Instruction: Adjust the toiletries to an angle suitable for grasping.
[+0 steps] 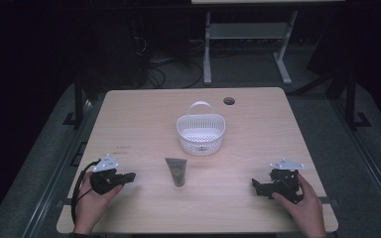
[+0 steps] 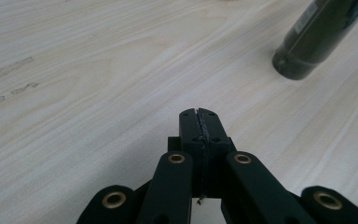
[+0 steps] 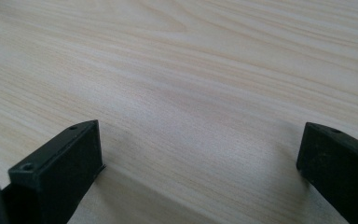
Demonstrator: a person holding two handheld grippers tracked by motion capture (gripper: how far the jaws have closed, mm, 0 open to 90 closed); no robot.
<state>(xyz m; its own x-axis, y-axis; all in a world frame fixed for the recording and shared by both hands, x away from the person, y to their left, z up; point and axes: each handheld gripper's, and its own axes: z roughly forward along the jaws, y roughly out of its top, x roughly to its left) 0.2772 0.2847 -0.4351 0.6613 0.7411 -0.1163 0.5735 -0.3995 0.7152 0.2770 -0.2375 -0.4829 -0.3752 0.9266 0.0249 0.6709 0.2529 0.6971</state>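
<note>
A dark grey-green tube [image 1: 176, 171] is seen lying flat on the light wooden table [image 1: 258, 129], a little toward 6 o'clock from the table's middle, with its cap end pointed to 6 o'clock and its flat crimped end to 12 o'clock. Just beyond it, at 12 o'clock, a white perforated plastic basket [image 1: 201, 132] with a raised handle is stood upright; the two are near each other but apart.

The left tongs [image 1: 129, 176] are held in the person's left hand [image 1: 90, 201] at about 9 o'clock from the tube, resting low over the table and aimed toward 3 o'clock. In the left gripper view, these left tongs [image 2: 199, 114] are seen pressed together with nothing between them, and the tube's capped end [image 2: 303, 58] is seen at about 1 o'clock from their tips, well apart from them.

The right tongs [image 1: 256, 186] are held in the person's right hand [image 1: 305, 206] at about 3 o'clock from the tube, aimed toward 9 o'clock. In the right gripper view, the right tongs [image 3: 200, 158] are seen spread wide over bare wood grain, with nothing gripped.

A round cable hole [image 1: 229, 101] is cut in the table near its far edge, at about 1 o'clock from the basket.
</note>
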